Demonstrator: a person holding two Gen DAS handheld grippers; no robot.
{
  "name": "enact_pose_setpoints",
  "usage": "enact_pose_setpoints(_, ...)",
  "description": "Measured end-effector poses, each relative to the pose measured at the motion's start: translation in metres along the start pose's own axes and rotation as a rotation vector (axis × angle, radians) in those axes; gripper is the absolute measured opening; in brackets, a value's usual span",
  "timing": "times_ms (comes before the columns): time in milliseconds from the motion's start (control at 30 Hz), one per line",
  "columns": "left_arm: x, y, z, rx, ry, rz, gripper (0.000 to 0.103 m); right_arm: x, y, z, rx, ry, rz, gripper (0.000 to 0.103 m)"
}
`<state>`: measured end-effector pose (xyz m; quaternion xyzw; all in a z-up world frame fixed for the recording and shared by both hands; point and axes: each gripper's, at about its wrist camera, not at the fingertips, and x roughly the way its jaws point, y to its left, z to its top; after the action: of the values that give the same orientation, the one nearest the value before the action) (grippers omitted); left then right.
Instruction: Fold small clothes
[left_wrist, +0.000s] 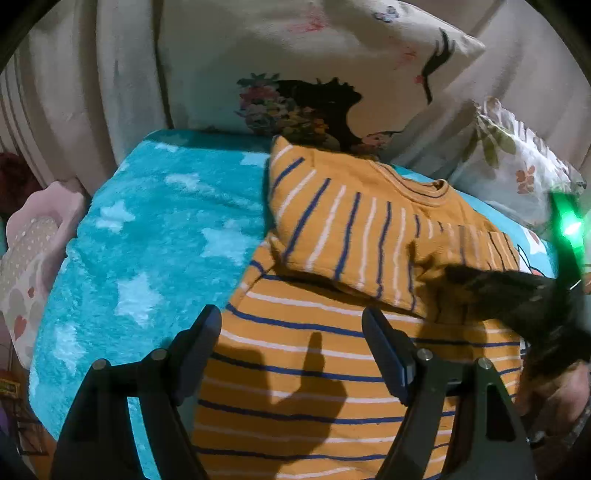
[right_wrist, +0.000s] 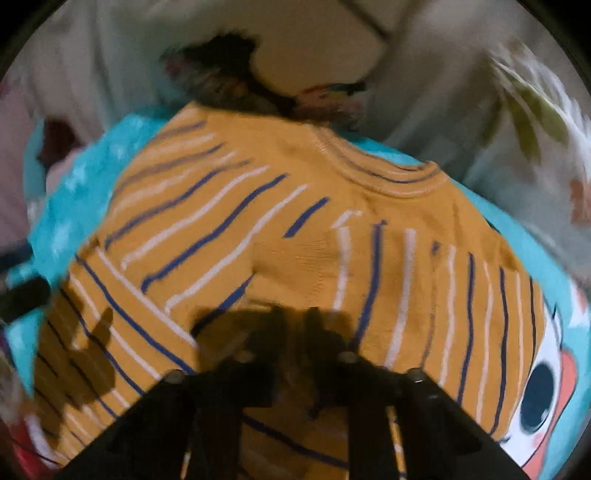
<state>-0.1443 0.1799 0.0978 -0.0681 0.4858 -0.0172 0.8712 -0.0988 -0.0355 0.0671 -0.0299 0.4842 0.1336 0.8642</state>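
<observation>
An orange sweater (left_wrist: 332, 369) with blue and white stripes lies on a turquoise star blanket (left_wrist: 155, 236). Both sleeves are folded in across its chest. My left gripper (left_wrist: 291, 332) is open and empty, hovering over the sweater's lower body. My right gripper (right_wrist: 295, 328) has its fingers close together over the folded right sleeve (right_wrist: 295, 266); the right wrist view is blurred, so I cannot tell whether cloth is pinched. It also shows in the left wrist view (left_wrist: 517, 295) as a dark blur at the right sleeve.
A large cream pillow (left_wrist: 295, 74) with a dark printed figure leans behind the sweater. A floral pillow (left_wrist: 517, 162) sits at the right. A pink cushion (left_wrist: 33, 258) lies off the blanket's left edge.
</observation>
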Motion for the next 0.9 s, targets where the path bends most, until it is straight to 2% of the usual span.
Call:
enact_pose_setpoints(67,0.001,0.002,0.002,0.006,0.001,0.001,0.078,-0.016,-0.020,0.003,0.097,-0.046,0.007,0.009)
enact_pose_setpoints(200,-0.001,-0.003,0.000,0.040,-0.010,0.031,0.078,-0.037,-0.070,0.003,0.267,-0.115,-0.052,0.009)
enact_pose_setpoints(367,0.000,-0.009,-0.003,0.068,-0.013,0.050,0.078,-0.031,-0.131,-0.019,0.436,-0.073,-0.139,0.009)
enact_pose_setpoints(533,0.000,-0.015,-0.005,0.101,-0.021,0.087,0.078,-0.036,-0.164,-0.052,0.521,-0.022,-0.232,0.010)
enact_pose_setpoints(633,-0.001,-0.018,-0.005,0.105,-0.024,0.087,0.078,-0.054,-0.173,-0.062,0.563,-0.027,-0.289,0.010)
enact_pose_setpoints(733,-0.002,-0.020,-0.006,0.114,-0.024,0.096,0.078,-0.078,-0.166,-0.061,0.547,-0.095,-0.325,0.010)
enact_pose_setpoints(800,-0.001,-0.021,-0.006,0.119,-0.024,0.103,0.078,-0.085,-0.153,-0.052,0.508,-0.127,-0.312,0.010)
enact_pose_setpoints(900,-0.001,-0.022,-0.007,0.124,-0.020,0.114,0.078,-0.081,-0.128,-0.031,0.444,-0.156,-0.222,0.010)
